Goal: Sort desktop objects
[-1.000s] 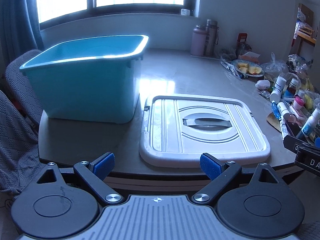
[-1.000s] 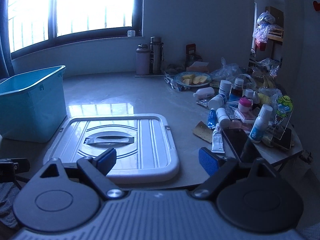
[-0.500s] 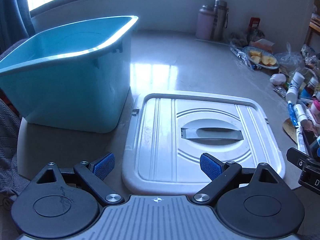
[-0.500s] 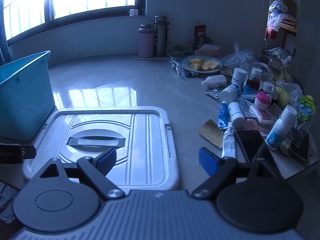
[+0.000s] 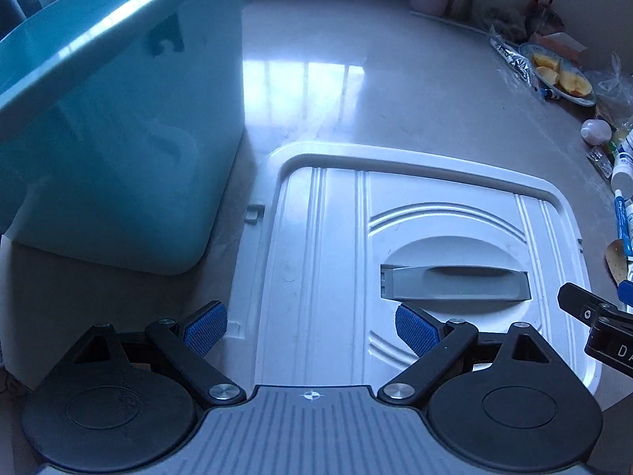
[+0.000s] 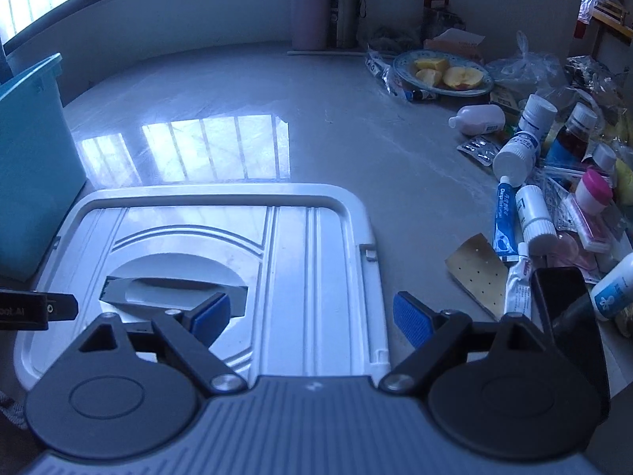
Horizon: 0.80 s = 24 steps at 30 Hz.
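Note:
A teal storage bin (image 5: 118,138) stands at the left of the table; its edge shows in the right wrist view (image 6: 35,166). Its white lid (image 5: 415,245) with a grey handle (image 5: 455,283) lies flat beside it, also in the right wrist view (image 6: 221,253). My left gripper (image 5: 312,330) is open and empty over the lid's near left part. My right gripper (image 6: 312,316) is open and empty over the lid's near right edge. Small bottles and tubes (image 6: 522,198) lie in a heap at the right.
A plate of cut fruit (image 6: 447,73), two flasks (image 6: 328,8), plastic bags and a dark phone (image 6: 561,297) crowd the right and back. The table edge runs close below both grippers.
Both grippers have moved forward and lower over the lid, tilting down toward the table. Both stay open and empty.

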{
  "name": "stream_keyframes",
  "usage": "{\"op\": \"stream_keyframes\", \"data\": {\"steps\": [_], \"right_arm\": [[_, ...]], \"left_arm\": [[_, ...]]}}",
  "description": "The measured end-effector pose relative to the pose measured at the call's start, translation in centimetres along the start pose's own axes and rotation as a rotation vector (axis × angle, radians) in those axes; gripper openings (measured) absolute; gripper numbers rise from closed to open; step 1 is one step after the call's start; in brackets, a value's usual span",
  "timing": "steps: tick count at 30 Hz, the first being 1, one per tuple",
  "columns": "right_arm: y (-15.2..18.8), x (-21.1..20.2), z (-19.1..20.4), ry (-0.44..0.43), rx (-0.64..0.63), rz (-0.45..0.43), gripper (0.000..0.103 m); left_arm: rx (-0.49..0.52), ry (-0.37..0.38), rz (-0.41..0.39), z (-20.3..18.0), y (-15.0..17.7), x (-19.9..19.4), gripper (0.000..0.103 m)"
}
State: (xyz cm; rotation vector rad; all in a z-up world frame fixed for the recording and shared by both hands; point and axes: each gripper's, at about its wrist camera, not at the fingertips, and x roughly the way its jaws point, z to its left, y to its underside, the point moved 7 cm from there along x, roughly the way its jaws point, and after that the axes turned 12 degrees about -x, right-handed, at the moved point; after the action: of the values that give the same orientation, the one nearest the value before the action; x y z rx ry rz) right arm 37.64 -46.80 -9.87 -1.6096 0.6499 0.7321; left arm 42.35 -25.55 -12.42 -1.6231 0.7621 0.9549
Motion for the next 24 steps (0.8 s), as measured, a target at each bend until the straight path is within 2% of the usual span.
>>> {"op": "stream_keyframes", "data": {"steps": [4,8,12,14,17,24], "right_arm": [[-0.6,1.9,-0.3,-0.008,0.009,0.035,0.089],[-0.5,3.9,-0.6,-0.003,0.000,0.087,0.089],[0.2,4.9,-1.0,-0.049,0.064,0.120,0.102],[0.4,5.0,-1.4,-0.076,0.092,0.131,0.103],[0.5,4.8,-1.3,-0.090,0.066,0.134,0.103],[1.7,3.6,-0.2,-0.099,0.063,0.150,0.103]], "left_arm": [[0.002,-0.007,0.048,-0.3,-0.9,2.4,0.094],[-0.007,-0.033,0.063,-0.2,-1.2,4.1,0.101],[-0.057,-0.016,0.069,0.2,-1.3,4.9,0.103],[-0.067,-0.002,0.061,0.4,-1.3,5.0,0.103],[-0.063,0.008,0.050,0.3,-1.1,5.1,0.103],[-0.085,-0.005,0.090,0.2,-0.1,4.9,0.103]]}}
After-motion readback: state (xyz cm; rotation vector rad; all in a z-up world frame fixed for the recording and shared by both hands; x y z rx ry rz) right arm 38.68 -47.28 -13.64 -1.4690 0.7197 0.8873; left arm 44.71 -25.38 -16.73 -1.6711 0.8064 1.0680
